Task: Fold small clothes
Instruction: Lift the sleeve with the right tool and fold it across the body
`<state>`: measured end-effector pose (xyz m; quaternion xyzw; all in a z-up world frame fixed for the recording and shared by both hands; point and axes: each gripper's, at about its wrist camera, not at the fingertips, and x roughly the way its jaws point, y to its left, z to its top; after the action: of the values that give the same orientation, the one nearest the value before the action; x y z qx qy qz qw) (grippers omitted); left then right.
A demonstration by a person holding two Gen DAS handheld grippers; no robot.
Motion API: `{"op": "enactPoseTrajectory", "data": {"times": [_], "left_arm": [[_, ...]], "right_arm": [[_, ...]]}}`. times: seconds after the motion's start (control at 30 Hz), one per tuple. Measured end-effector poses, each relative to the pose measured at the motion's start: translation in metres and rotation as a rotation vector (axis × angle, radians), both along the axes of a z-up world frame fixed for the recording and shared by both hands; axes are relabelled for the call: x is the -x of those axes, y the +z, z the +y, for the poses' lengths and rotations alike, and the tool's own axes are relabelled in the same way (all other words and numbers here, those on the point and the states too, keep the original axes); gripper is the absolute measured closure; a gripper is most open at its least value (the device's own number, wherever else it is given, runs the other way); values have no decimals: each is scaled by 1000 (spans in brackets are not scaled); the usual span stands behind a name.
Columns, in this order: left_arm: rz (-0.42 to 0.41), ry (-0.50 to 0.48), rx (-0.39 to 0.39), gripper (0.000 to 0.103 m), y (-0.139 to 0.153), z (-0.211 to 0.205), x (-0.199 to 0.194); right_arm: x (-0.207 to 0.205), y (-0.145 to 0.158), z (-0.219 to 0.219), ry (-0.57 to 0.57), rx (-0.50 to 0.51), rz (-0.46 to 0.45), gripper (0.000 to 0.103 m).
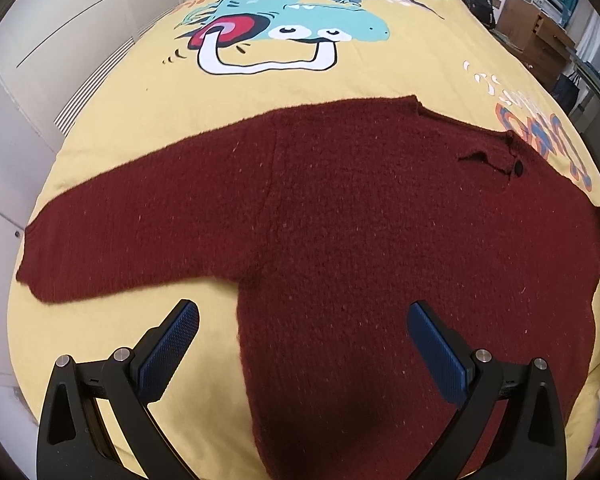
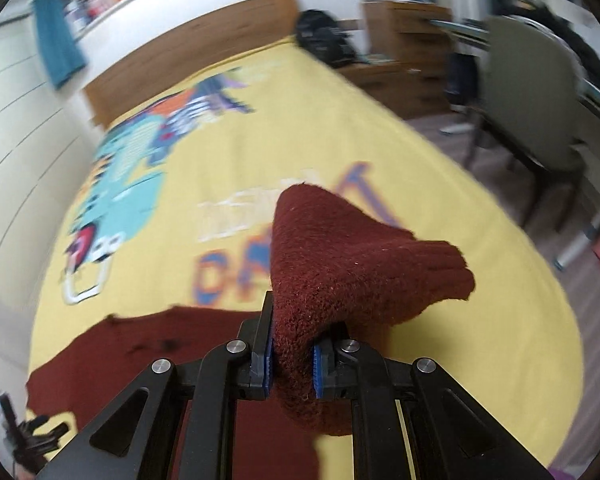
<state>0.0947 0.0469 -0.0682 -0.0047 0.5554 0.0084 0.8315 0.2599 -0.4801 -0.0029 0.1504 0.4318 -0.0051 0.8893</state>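
A sleeve (image 2: 340, 264) of the dark red sweater (image 1: 340, 220) is clenched between the blue pads of the right tongs (image 2: 292, 372) at lower centre and is lifted above the yellow bedspread (image 2: 380, 140). The left tongs (image 1: 303, 332) are spread wide and released at the bottom of the frame, over the sweater laid flat across the bed, its other sleeve (image 1: 120, 232) stretched toward the left edge.

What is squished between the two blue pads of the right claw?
A bunched sleeve end of the dark red sweater sits clamped between the right claw pads, seen in the right wrist view.
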Motion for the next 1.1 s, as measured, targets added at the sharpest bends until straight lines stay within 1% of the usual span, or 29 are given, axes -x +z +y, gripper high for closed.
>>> {"op": "enactPoseTrajectory", "data": {"times": [0.13,0.2,0.23,0.33,0.43,0.47,0.5,0.63,0.73,0.8,0.9,0.93,0.97,1.0,1.03,1.1], "left_arm": [[-9,-5,35,1,0,5,-9],[-15,-5,48,1,1,9,-12],[-14,-5,53,1,1,12,-15],[-11,-6,63,1,-1,18,-19],[-2,-4,63,1,-4,24,-21],[0,-3,63,1,-6,25,-21],[3,-2,62,1,-7,27,-21],[22,3,65,1,-13,33,-18],[37,-1,65,1,-18,34,-16],[47,-1,65,1,-20,34,-15],[58,2,68,1,-22,34,-14],[61,2,68,1,-22,34,-14],[65,0,66,1,-22,33,-14],[66,-3,61,1,-21,33,-14],[68,-7,54,1,-21,32,-14],[68,-20,37,1,-19,29,-15]], "right_arm": [[-24,-1,72,115,-26,14,89],[-28,-10,106,168,-44,30,89],[-31,-17,128,202,-53,46,89],[-31,-40,168,279,-49,100,89],[-23,-83,210,338,-41,191,89],[-19,-94,215,347,-35,211,89],[-15,-113,224,359,-35,250,89],[3,-156,244,384,0,337,89],[10,-178,249,402,14,384,87],[10,-185,250,404,17,400,85],[9,-182,251,407,25,396,73],[10,-179,251,407,27,392,57],[11,-174,250,409,28,383,34],[13,-167,247,413,25,375,25],[15,-161,242,412,30,367,22],[22,-151,230,409,56,358,22]]}}
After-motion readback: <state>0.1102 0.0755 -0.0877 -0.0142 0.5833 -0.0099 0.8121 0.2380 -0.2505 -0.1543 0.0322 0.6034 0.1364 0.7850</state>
